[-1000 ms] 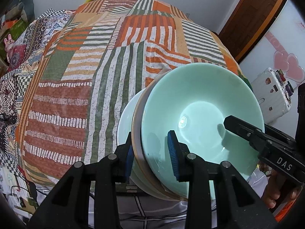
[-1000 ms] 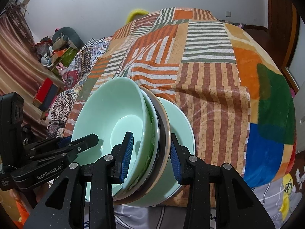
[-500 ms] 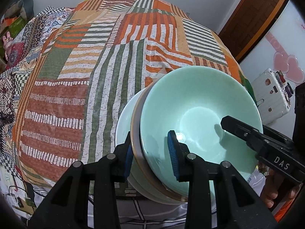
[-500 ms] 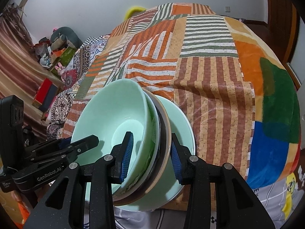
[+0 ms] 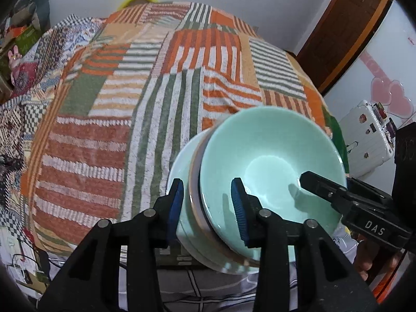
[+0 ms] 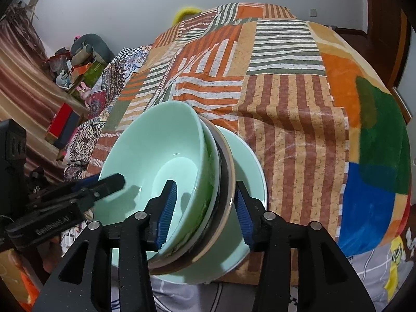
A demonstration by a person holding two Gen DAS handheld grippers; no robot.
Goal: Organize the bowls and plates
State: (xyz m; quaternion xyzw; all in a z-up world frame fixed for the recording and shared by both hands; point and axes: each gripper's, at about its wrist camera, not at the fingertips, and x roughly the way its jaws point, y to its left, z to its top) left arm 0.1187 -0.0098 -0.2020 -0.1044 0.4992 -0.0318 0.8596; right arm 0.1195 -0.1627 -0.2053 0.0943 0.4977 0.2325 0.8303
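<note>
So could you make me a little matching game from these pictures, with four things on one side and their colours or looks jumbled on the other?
Things:
1. top bowl
2. plate just under the bowl
3. bedspread
4. suitcase

Looks:
a. white, with stickers on it
b. plain mint green
c. striped patchwork in orange, green and brown
d. dark, with a tan rim

Pairs: 1-b, 2-d, 3-c, 4-a
</note>
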